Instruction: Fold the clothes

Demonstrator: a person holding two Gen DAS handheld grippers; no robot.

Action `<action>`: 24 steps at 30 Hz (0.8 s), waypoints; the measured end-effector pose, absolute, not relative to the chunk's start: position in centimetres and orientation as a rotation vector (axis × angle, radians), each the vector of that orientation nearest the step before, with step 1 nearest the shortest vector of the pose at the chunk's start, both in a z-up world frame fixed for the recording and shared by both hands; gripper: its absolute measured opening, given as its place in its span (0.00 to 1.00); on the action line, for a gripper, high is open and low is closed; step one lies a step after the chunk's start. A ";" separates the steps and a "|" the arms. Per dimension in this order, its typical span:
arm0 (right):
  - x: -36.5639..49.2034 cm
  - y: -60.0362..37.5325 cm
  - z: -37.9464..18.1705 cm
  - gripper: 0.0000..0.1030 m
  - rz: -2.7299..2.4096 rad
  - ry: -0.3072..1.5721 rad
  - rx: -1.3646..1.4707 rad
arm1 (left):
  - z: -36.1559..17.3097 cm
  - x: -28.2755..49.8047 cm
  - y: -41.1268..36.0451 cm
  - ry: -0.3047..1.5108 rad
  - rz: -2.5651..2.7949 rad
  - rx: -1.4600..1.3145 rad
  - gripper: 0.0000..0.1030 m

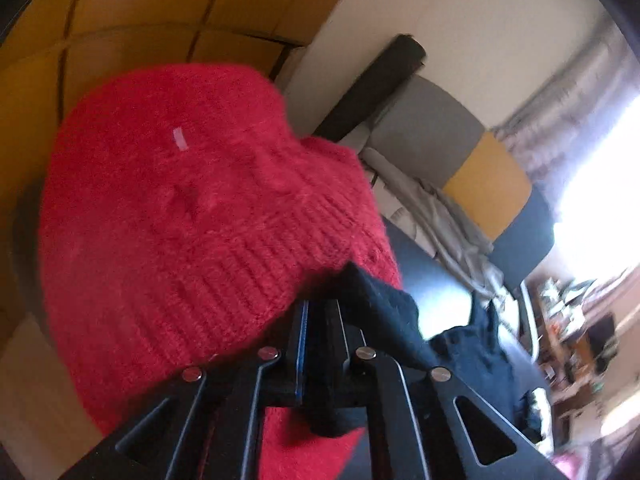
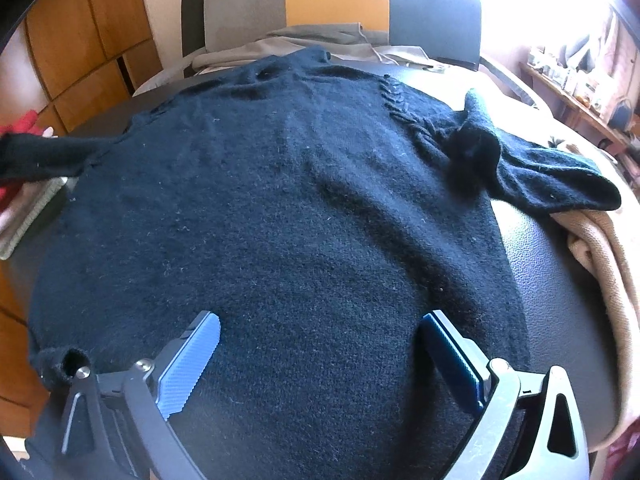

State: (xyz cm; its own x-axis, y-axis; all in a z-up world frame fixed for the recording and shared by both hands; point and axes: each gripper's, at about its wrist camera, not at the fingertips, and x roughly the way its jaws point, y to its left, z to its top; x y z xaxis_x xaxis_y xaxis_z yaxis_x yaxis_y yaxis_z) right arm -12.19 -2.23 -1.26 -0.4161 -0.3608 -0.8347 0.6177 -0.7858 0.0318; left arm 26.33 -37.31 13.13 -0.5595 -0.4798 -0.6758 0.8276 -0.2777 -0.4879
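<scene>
The black sweater (image 2: 272,200) lies spread flat on the dark table (image 2: 560,280), long axis running from the hem nearest the camera to the collar beside the chair (image 2: 336,0). The right gripper (image 2: 320,344) hovers over the sweater's hem, jaws wide, nothing between them. At the sweater's left edge, the left gripper (image 1: 320,320) is clamped on the left sleeve (image 2: 44,156), above the red sweater (image 1: 168,208). Judgement: the left hand is nearer for folding that sleeve inward.

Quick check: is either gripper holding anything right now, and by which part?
The left gripper pinches the black sweater by the end of a sleeve. The right gripper holds nothing; its jaws stand open over the sweater's lower body.
</scene>
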 end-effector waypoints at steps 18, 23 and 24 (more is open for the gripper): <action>-20.9 -8.9 4.6 0.51 -2.062 0.290 1.055 | 14.6 -1.5 -33.1 0.645 -2.421 0.874 0.25; -27.3 -13.5 4.7 0.51 -2.074 0.262 1.042 | 9.9 -9.9 -33.3 0.592 -2.435 1.015 0.25; -28.4 -14.3 4.5 0.51 -2.077 0.262 1.042 | 8.9 -11.4 -33.4 0.577 -2.430 1.039 0.25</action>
